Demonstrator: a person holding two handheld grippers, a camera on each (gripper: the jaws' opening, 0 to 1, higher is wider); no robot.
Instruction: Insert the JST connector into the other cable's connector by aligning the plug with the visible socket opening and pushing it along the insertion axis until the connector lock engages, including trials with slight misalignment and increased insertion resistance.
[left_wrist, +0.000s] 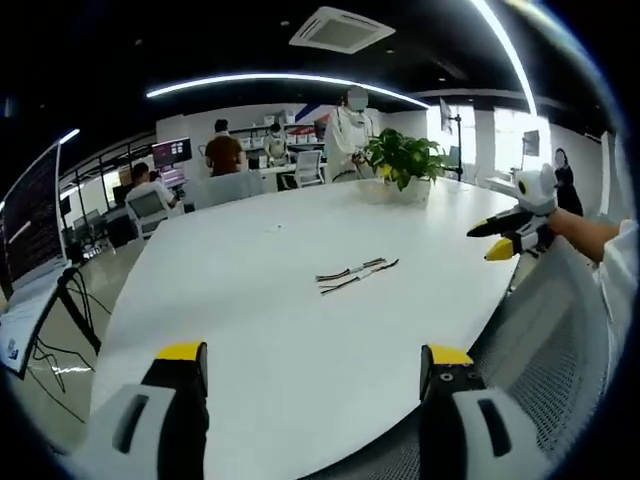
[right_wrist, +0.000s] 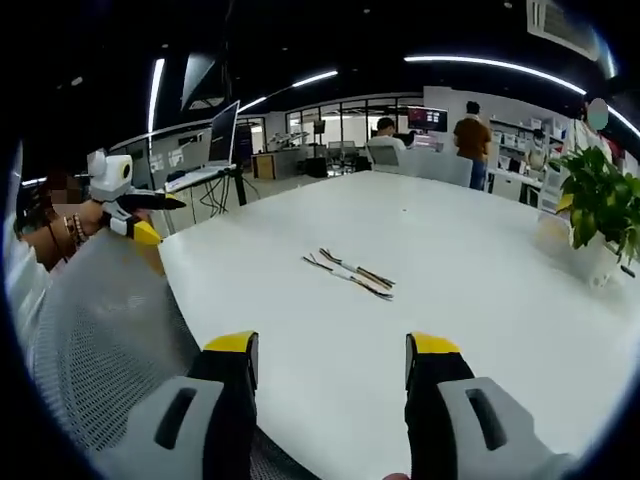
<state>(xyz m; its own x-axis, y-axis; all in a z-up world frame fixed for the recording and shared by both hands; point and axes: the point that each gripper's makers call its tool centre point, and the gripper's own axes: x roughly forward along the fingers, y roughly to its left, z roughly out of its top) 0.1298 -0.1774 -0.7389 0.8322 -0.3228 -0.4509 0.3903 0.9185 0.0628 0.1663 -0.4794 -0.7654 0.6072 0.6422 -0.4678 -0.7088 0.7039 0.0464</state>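
Evidently nothing is picked up yet: both cables (left_wrist: 356, 273) lie side by side mid-table (left_wrist: 250, 300) (toward twelve o'clock), while left gripper (left_wrist: 315, 365) and right gripper (right_wrist: 330, 355) hang wide open, empty.

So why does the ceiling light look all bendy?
Fisheye lenses: in the left gripper view the long white ceiling light strip arcs over the round white table; in the right gripper view the thin dark cables stay sharp, while the leafy green potted plant stretches near the edge.
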